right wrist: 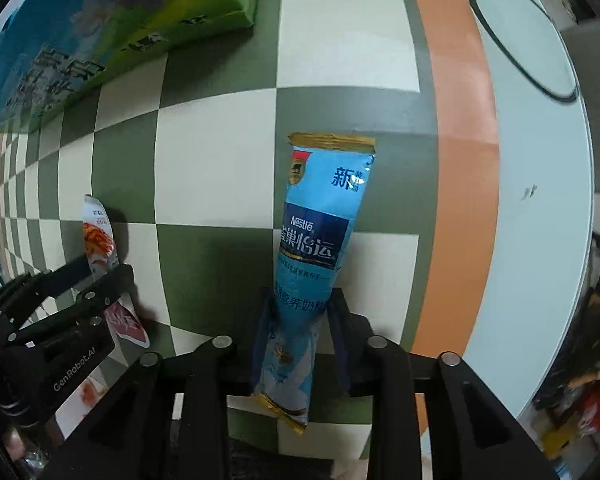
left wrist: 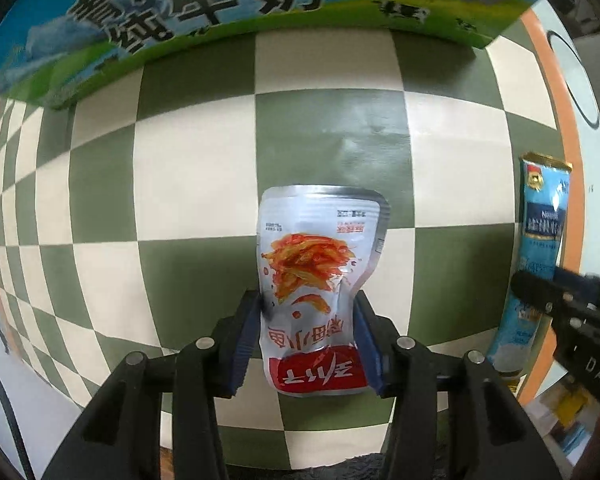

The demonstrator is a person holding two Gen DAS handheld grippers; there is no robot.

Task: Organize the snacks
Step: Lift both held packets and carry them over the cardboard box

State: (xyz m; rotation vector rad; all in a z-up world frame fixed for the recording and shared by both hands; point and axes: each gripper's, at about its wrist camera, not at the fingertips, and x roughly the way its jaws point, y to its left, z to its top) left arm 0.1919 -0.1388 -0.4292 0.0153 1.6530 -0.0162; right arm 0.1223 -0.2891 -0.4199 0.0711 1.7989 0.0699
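Pickup step: left hand-held gripper (left wrist: 308,340) clamped on silver snack pouch (left wrist: 320,264), right hand-held gripper (right wrist: 300,340) clamped on blue sachet (right wrist: 320,232); next, carry both to milk carton box (left wrist: 220,12).

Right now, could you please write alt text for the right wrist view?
The right tool is shut on a tall blue Nestle sachet above a green-and-white checkered cloth. At lower left, the left tool grips a silver snack pouch; a blue-green milk carton lies at upper left.

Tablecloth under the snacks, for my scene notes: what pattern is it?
Green-and-cream checkerboard tablecloth with an orange border, clearest in the left wrist view.
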